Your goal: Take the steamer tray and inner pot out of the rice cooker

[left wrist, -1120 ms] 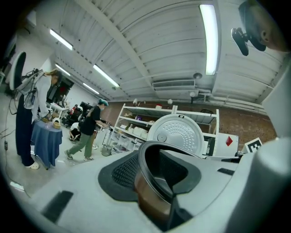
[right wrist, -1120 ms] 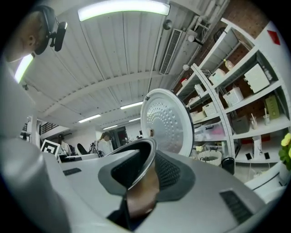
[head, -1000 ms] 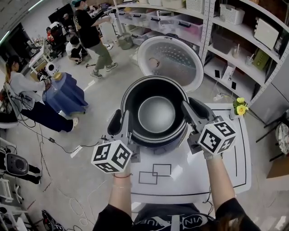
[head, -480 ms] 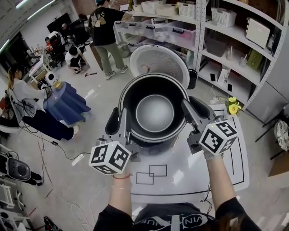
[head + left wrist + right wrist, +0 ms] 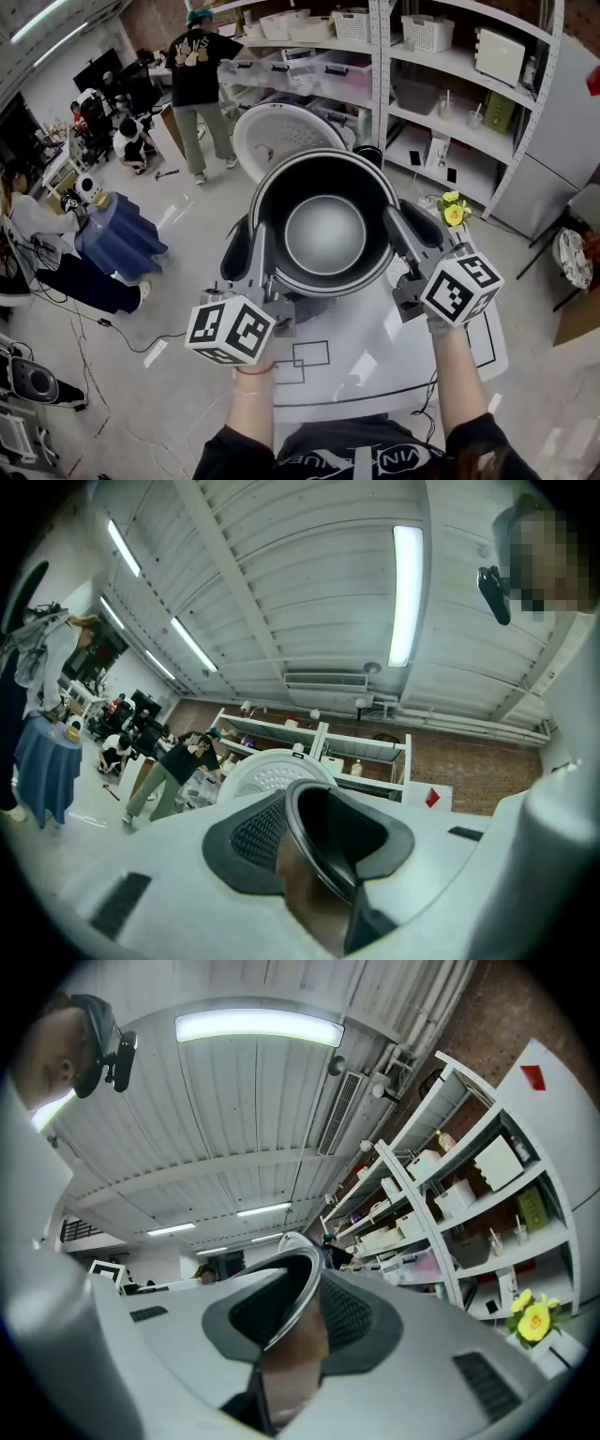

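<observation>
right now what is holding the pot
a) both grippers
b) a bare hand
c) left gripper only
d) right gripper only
a: the left gripper and the right gripper each pinch the pot by its rim, on opposite sides.

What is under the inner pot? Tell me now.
The inner pot covers almost all of the rice cooker body: only a dark sliver shows at its near edge, above the white table. The open lid stands behind. The cooker's cavity is hidden.

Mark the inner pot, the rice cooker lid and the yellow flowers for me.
inner pot (image 5: pixel 323 234), head view, grey inside bottom
rice cooker lid (image 5: pixel 277 136), head view, perforated inner face
yellow flowers (image 5: pixel 455 214), head view, on a bloom
</observation>
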`<action>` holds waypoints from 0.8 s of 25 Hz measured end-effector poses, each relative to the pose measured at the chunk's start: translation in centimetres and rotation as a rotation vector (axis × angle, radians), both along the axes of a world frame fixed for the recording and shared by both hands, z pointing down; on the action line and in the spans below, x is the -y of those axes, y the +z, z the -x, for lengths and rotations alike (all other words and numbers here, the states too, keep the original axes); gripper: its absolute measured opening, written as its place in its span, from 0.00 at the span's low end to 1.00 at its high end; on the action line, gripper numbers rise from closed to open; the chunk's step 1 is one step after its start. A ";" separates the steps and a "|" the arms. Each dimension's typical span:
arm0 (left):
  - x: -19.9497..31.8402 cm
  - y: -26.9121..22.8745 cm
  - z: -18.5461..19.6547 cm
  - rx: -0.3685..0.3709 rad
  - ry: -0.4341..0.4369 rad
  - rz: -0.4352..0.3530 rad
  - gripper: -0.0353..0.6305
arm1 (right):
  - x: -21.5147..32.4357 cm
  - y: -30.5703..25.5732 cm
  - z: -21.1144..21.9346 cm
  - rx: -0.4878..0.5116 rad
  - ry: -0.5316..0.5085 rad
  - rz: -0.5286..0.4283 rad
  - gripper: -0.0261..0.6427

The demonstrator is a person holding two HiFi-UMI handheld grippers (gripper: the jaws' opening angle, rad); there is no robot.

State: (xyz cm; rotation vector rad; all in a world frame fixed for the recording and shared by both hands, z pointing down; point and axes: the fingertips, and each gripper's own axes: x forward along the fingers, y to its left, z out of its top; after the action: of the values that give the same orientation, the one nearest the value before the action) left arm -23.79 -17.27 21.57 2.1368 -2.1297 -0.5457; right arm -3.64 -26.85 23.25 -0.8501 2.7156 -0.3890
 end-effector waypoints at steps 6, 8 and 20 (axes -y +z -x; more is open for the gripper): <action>2.4 1.1 -4.5 -0.016 0.105 0.006 0.25 | 0.4 0.9 -5.4 -0.001 0.101 0.007 0.19; 3.3 1.7 -6.3 -0.021 0.143 0.012 0.25 | 0.5 1.5 -7.5 -0.001 0.135 0.013 0.19; 6.5 6.4 -16.7 -0.057 0.336 0.093 0.25 | -0.5 6.3 -18.8 -0.043 0.329 0.096 0.19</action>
State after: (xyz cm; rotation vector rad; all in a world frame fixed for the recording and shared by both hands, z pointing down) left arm -7.08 -23.76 28.01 2.3241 -1.6784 -0.4567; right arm 15.15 -26.32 29.58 -1.3196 2.5462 -0.4345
